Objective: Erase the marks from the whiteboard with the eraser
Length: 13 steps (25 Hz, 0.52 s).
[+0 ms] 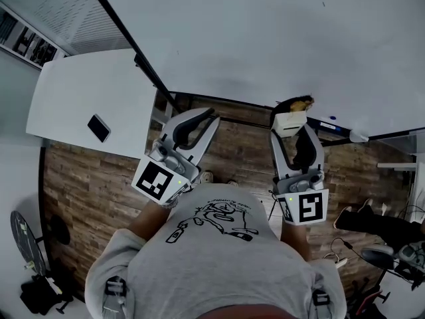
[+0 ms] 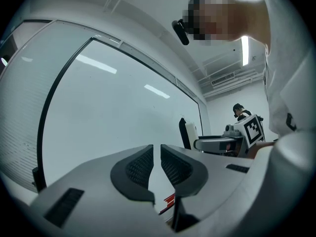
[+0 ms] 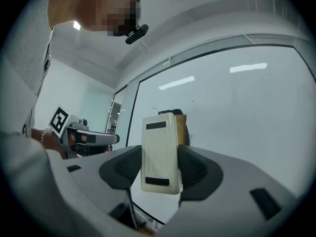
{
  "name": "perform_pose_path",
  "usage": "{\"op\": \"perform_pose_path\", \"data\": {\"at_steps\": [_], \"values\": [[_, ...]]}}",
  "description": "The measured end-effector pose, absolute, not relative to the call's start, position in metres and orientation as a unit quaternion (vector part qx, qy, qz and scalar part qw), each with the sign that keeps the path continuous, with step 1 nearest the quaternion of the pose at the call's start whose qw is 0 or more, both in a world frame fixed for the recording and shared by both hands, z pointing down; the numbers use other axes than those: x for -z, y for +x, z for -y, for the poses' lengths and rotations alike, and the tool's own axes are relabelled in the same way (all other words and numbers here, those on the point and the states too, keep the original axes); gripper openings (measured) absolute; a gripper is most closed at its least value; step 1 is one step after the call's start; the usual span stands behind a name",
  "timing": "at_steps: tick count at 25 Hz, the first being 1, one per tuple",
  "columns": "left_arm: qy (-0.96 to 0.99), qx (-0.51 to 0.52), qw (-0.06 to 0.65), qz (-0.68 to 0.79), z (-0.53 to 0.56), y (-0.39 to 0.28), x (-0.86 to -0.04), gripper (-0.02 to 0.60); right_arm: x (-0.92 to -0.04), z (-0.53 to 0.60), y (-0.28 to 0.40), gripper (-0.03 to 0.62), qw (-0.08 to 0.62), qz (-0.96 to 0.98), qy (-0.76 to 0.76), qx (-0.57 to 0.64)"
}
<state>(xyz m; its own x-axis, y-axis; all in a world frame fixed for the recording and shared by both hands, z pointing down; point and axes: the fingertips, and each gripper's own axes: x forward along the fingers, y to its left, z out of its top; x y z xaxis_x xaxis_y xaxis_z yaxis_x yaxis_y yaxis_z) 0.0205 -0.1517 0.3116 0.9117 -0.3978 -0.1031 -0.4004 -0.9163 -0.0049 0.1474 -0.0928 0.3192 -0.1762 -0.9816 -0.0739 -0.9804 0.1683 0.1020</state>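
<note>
Clamping the eraser, right tongs hide its sides — whiteboard edges cut off.

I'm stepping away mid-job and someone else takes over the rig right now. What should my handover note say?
Left tongs: shut, empty, facing the whiteboard.
Right tongs: shut on the eraser, held upright and pointed at the board.
Done: eraser is in hand.
The board looks nearly clean; only a few faint specks show.
Left: press the eraser onto them, wipe, then check the surface.
</note>
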Motion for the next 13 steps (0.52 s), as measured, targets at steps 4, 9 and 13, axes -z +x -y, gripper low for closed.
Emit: {"op": "perform_pose_path", "data": {"at_steps": [4,9,13], "values": [[-0.976,-0.052,0.011,-0.21,0.153,0.014,-0.312,0.044,-0.319,0.094,0.145,0.238,0.0,0.764,0.643,0.06],[-0.977,-0.049,0.011,-0.209,0.152,0.01,-0.312,0.044,-0.317,0.093,0.143,0.238,0.001,0.764,0.643,0.062],[-0.976,-0.052,0.012,-0.21,0.151,0.008,-0.31,0.044,-0.315,0.092,0.141,0.238,0.0,0.764,0.642,0.064]]}}
